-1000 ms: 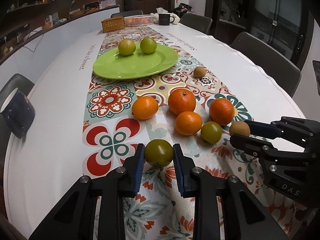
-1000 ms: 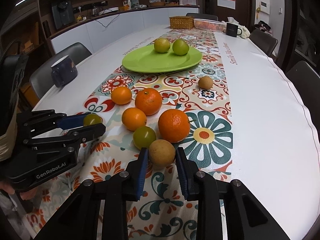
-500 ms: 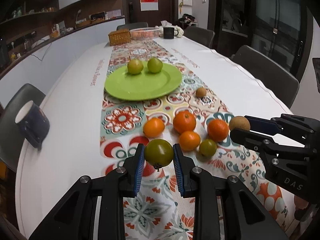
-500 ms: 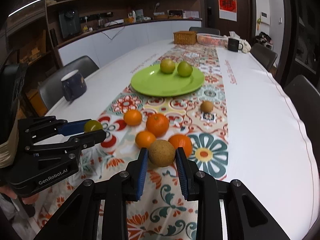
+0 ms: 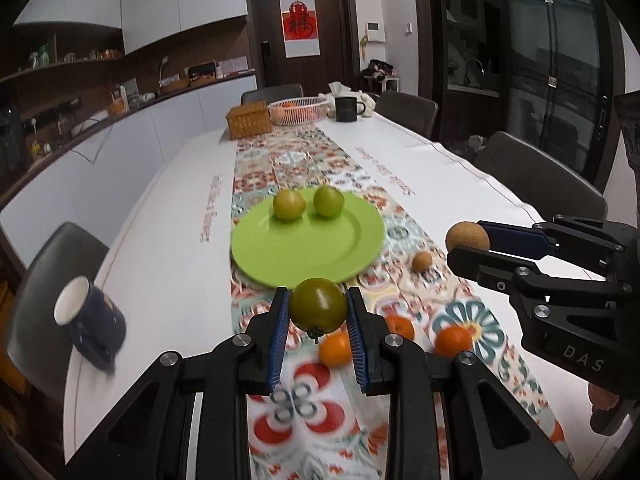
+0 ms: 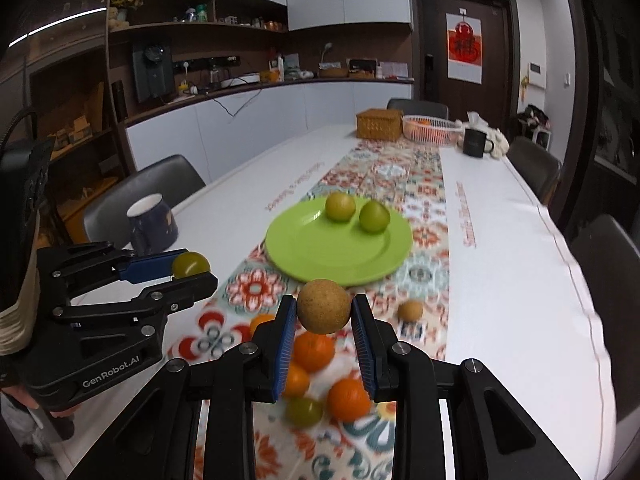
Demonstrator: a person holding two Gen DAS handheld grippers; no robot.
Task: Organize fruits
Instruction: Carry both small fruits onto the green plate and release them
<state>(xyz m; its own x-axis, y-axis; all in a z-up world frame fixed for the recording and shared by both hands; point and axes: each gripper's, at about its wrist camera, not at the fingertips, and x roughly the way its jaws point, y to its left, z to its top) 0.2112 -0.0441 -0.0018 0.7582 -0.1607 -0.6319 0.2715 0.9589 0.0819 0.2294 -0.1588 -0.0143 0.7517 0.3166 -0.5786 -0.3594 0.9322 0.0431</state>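
Note:
My left gripper [image 5: 318, 308] is shut on a dark green fruit [image 5: 318, 306] and holds it above the patterned runner, short of the green plate [image 5: 308, 248]. My right gripper [image 6: 324, 312] is shut on a round brown fruit [image 6: 324, 306], also raised. Each gripper shows in the other's view: the right one [image 5: 466, 242], the left one [image 6: 192, 270]. Two green fruits [image 5: 289, 205] [image 5: 329, 201] lie on the plate's far side. Several oranges [image 6: 314, 352] and one green fruit [image 6: 305, 411] lie on the runner below. A small brown fruit [image 6: 410, 311] lies right of the plate.
A dark blue mug [image 5: 90, 320] stands at the table's left edge. At the far end are a wicker box [image 5: 248, 120], a white basket [image 5: 298, 111] and a black mug [image 5: 346, 109]. Chairs [image 5: 536, 176] line both sides.
Both grippers have lifted their fruits off the runner and moved forward towards the green plate. The fruits on the runner have dropped lower in view.

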